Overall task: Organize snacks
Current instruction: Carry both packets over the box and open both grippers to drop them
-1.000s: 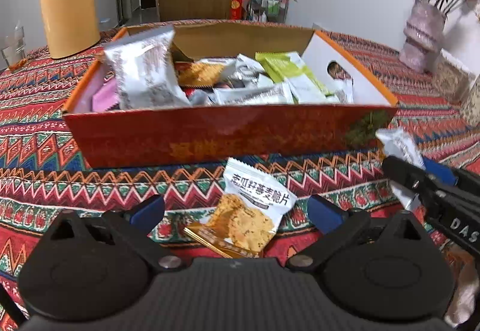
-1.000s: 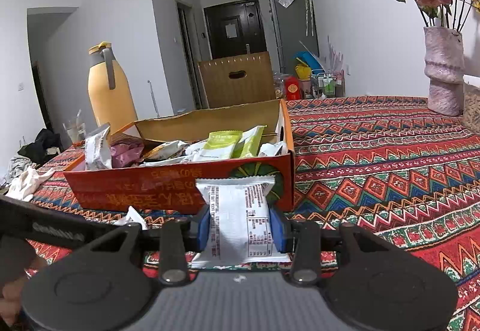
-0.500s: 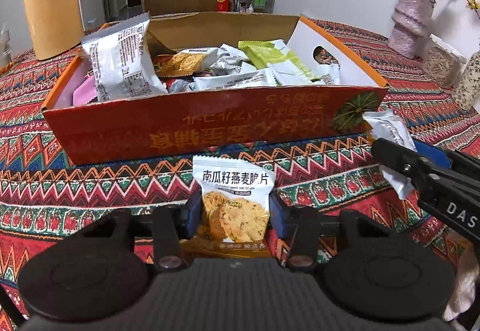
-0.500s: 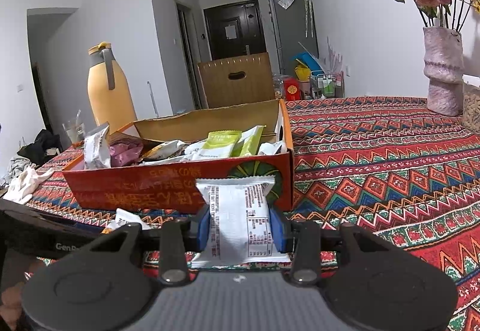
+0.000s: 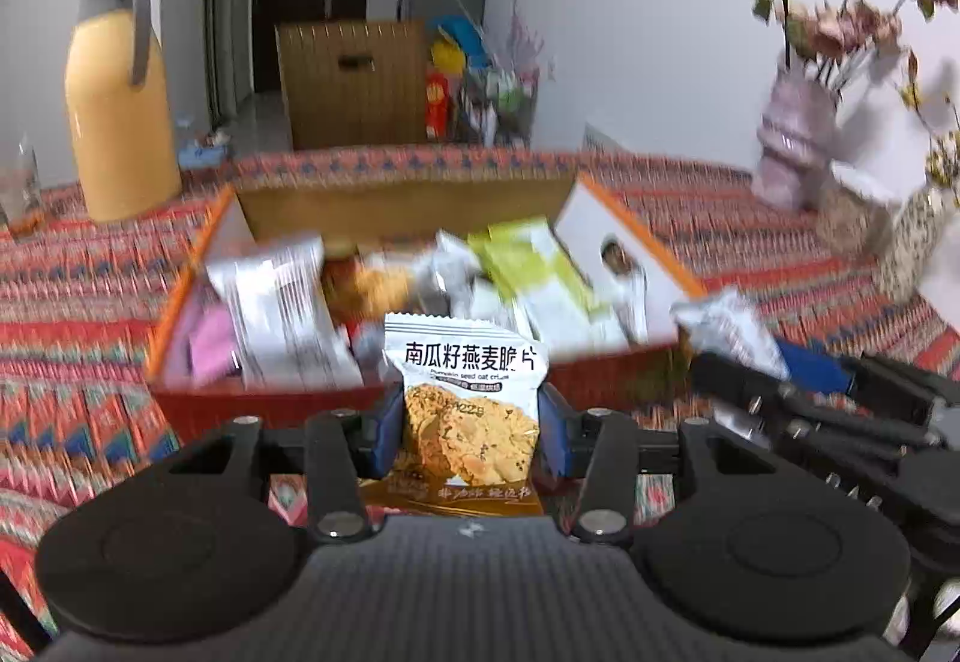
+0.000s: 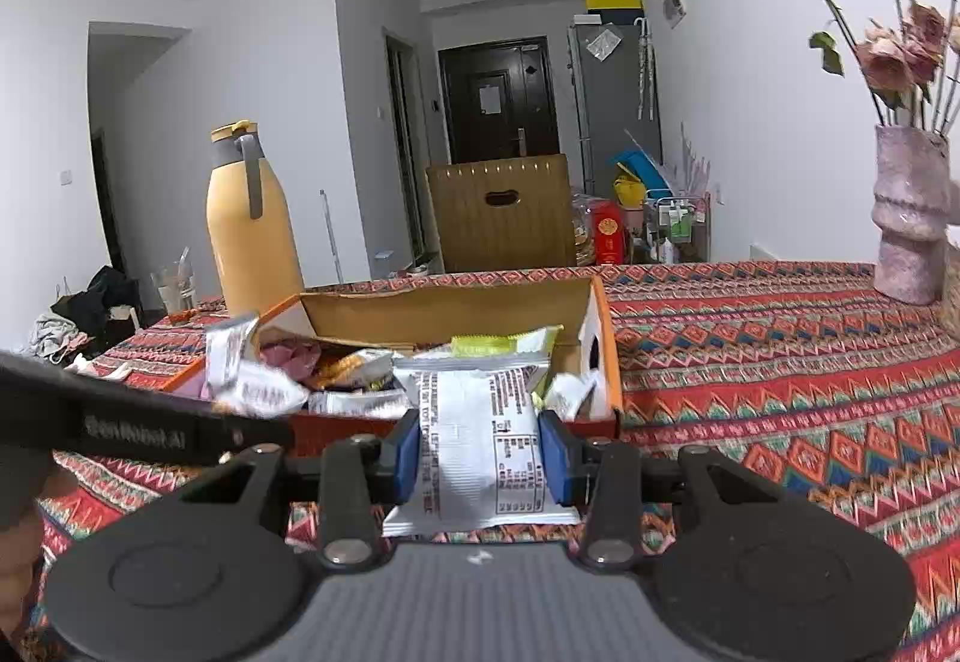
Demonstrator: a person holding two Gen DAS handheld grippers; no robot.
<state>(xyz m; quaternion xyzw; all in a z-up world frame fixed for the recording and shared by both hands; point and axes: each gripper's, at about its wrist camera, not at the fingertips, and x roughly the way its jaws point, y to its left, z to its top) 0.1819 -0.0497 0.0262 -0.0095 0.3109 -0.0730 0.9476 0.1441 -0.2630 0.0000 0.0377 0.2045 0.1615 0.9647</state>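
Note:
My left gripper [image 5: 468,434] is shut on a pumpkin seed oat crisp packet [image 5: 468,410] and holds it lifted before the near wall of the orange snack box [image 5: 252,404]. The box holds several packets, white, green and pink. My right gripper [image 6: 480,452] is shut on a white snack packet [image 6: 480,452], held above the tablecloth just before the same box [image 6: 606,362]. The right gripper also shows at the right of the left wrist view [image 5: 780,392], and the left gripper's side crosses the left of the right wrist view [image 6: 138,422].
A yellow thermos jug [image 5: 114,104] stands at the back left of the table, beside a glass [image 6: 174,290]. A pink vase with dried flowers [image 6: 906,218] stands at the right. A wooden chair back [image 6: 504,212] is behind the table. The patterned tablecloth [image 6: 780,362] stretches right.
My left gripper shut on the oat crisp packet and lifted it off the cloth toward the box. My right gripper rose with its white packet and now looks into the box.

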